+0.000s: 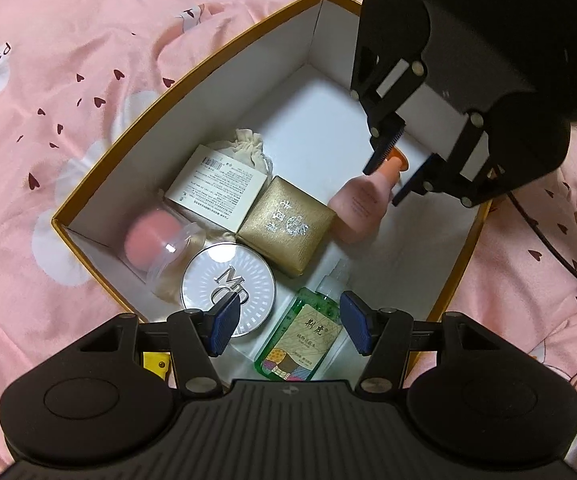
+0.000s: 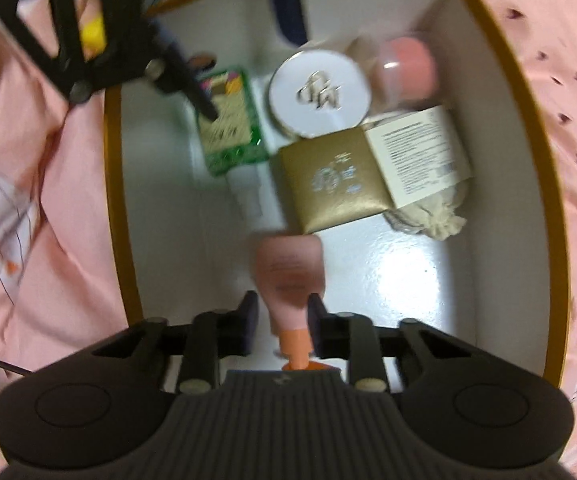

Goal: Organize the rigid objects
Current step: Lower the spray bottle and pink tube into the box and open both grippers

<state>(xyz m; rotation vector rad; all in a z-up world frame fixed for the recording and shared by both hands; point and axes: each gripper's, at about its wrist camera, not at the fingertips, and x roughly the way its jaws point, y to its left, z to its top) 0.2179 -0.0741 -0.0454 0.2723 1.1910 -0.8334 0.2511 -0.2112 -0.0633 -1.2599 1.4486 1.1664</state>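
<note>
**Pink bottle going into the box, almost set down**

The step in hand looks like placing the pink bottle [image 1: 362, 200] inside the gold-rimmed box [image 1: 192, 80]. The right gripper [image 1: 402, 170] has its jaws around the bottle's neck, just below the orange cap [image 1: 398, 160]. In the right wrist view there seems to be a sliver of gap on each side of the neck, so I honestly can't tell if it's clamped or just letting go. The bottle's base is down near the box floor, right beside the gold case [image 1: 286, 226], on the side away from the box's near corner.

The left gripper [image 1: 290, 330] is spread wide with nothing in it, hovering over the green spray bottle [image 1: 304, 336] at the near end of the box.

Next move, I'd guess: settle the bottle beside the gold case without knocking it, open fully, and lift straight out so the fingers don't drag the cap.

Count inside the box, one of each:
- pink bottle
- gold case
- green spray bottle
- round white compact [image 1: 228, 286], touching the gold case
- white carton [image 1: 218, 182], touching the gold case
- pink puff in a clear case [image 1: 154, 242]
- cloth drawstring pouch [image 1: 250, 146], tucked behind the carton

Seven things total, the box sitting on pink bedding [image 1: 68, 80].
</note>
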